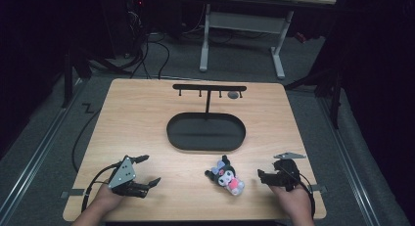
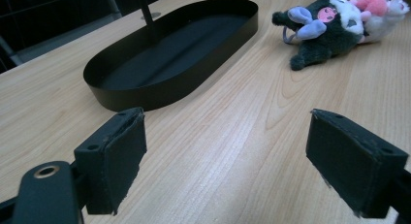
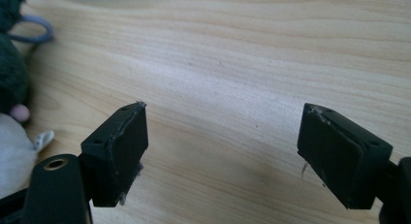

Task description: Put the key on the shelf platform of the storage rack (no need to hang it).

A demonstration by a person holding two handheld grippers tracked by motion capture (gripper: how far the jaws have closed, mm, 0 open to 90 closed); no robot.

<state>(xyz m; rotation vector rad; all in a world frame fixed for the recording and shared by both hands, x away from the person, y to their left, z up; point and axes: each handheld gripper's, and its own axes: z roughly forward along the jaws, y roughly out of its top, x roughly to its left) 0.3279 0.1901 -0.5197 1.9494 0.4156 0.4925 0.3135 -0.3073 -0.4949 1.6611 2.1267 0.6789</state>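
Two grippers, both gaping with nothing between the pads, and one plush between them; so it comes down to which side is closer. Biggest thing first: the wooden table, with the black oval tray ahead of both grippers, its stand post rising from the far rim; the tray sits well past the toy. The plush toy lies on its side, forward and to the right of the left gripper, and just to the left of the right gripper; its long axis looks to run slantwise, dark head toward the tray and left, pink-and-white end toward the right gripper. In the right gripper view its dark fur sits off to the left of the jaws, not between them; I'd reckon the right one is clearly nearer and only needs to swing left. The little lavender loop at the head end faces the left gripper, well apart though.
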